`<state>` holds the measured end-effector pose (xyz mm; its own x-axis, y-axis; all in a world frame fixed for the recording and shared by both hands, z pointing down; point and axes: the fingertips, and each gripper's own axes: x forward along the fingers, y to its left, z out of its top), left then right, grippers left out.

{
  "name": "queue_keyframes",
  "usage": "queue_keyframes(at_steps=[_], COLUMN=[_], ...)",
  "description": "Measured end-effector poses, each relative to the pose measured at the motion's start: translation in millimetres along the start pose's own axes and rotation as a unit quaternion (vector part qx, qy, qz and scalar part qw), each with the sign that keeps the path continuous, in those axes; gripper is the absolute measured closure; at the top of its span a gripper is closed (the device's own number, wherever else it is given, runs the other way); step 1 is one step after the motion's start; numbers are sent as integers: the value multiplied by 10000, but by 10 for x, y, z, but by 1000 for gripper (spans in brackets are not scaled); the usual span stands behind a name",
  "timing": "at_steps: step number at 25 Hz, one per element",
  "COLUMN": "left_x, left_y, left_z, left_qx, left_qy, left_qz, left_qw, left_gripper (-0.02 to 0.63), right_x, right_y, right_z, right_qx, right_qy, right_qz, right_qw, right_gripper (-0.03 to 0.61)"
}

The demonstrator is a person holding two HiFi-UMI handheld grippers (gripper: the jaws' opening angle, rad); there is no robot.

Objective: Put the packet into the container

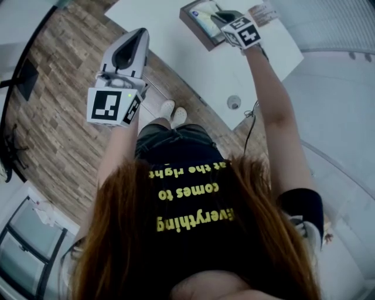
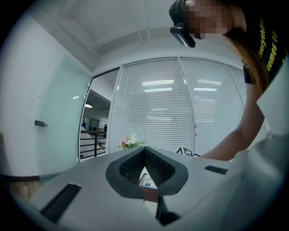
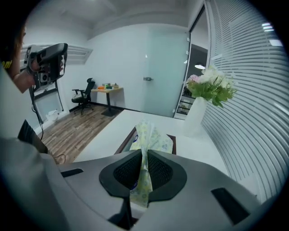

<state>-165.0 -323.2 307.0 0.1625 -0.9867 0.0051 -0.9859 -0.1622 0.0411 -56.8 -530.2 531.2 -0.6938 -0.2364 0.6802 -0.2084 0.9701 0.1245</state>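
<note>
My right gripper (image 3: pixel 144 151) is shut on a pale green patterned packet (image 3: pixel 152 135), which stands up between the pads and sticks out past them. Right below it a brown, low-walled container (image 3: pixel 174 140) sits on the white table. In the head view the right gripper (image 1: pixel 221 17) hangs over the container (image 1: pixel 196 32) at the table's far side, and part of the packet (image 1: pixel 205 16) shows inside its rim. My left gripper (image 1: pixel 139 35) is raised over the wooden floor, away from the table. Its tips (image 2: pixel 145 150) meet, with nothing between them.
A white vase of flowers (image 3: pixel 198 113) stands on the table (image 1: pixel 176 47) just past the container, near the window blinds. A round cable hole (image 1: pixel 234 102) sits near the table's near edge. A desk and an office chair (image 3: pixel 86 95) stand at the far wall.
</note>
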Motion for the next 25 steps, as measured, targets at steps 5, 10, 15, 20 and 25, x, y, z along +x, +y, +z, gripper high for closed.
queue_keyframes(at_steps=[5,10,15,20,25], left_x=[-129,-191,-184,-176,-165], left_y=[55,99,79,74,46], left_z=[-30,-36,-42,-28,-26], left_qx=[14,16,9,0,-1], left_qy=[67,95,82,65,71], left_qz=[139,233,202,182,126], left_qw=[9999,9997,9998,9998,9999], left_gripper=[612,612,612,612,612], right_x=[245,366,403,380,307], right_y=[36,53,67,51,66], right_z=[-164,-235,-268,-267,-184], right_qx=[12,-105,-56,206,316], right_qy=[416,789,979,947,727], right_qz=[62,40,49,65,121], right_qw=[9991,9968,9952,9953,9968], right_gripper=[532,532,531,528,448])
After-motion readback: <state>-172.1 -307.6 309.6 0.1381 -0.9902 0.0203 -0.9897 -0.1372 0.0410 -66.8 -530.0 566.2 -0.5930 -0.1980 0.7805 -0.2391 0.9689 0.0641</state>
